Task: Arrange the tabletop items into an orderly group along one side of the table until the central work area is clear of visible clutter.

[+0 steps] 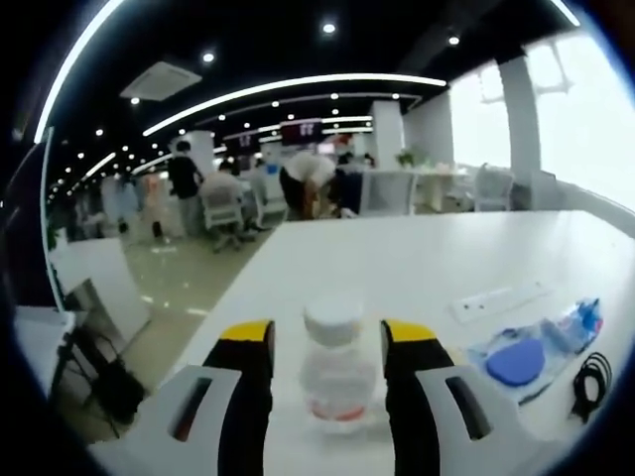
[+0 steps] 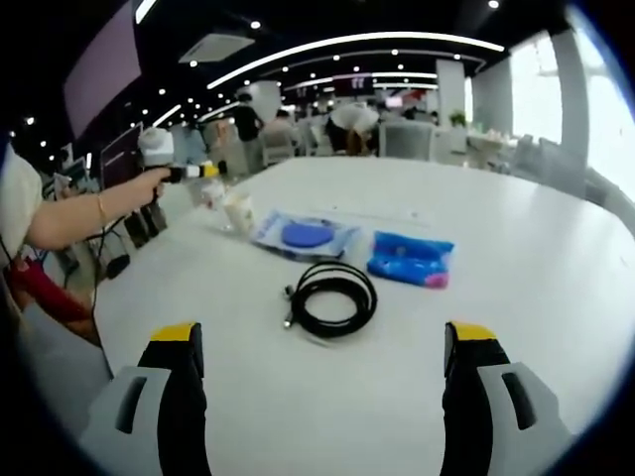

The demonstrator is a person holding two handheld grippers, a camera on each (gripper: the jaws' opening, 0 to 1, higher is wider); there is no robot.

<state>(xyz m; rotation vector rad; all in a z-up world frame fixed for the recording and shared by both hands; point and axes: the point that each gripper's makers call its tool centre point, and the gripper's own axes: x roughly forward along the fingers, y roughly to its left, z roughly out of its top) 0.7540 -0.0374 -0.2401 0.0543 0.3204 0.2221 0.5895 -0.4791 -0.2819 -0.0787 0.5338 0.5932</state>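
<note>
Left gripper (image 1: 334, 382): its jaws are seen on either side of a small clear bottle (image 1: 334, 369) with a white cap; whether the pads press it cannot be told, and the gaps look narrow.
Right gripper (image 2: 325, 372): jaws stand wide apart, with nothing between them, low over the white table (image 2: 516, 228).
Black cable (image 2: 330, 295): coiled on the table at 12 o'clock from the right jaws, nearest of the loose items.
Blue packet (image 2: 410, 259): lies just beyond the cable, toward 1 o'clock.
Clear pouch with blue disc (image 2: 303, 236): lies near 11 o'clock, beside the packet.
Paper cup (image 2: 237, 211): farther off at 10 o'clock, near the table edge, close to the bottle.
Progress: judged early; cable, packet and pouch lie mid-table, ungrouped.
Hard to make out: the bottle's contents and the flat white strip (image 1: 499, 299) beyond the pouch.
</note>
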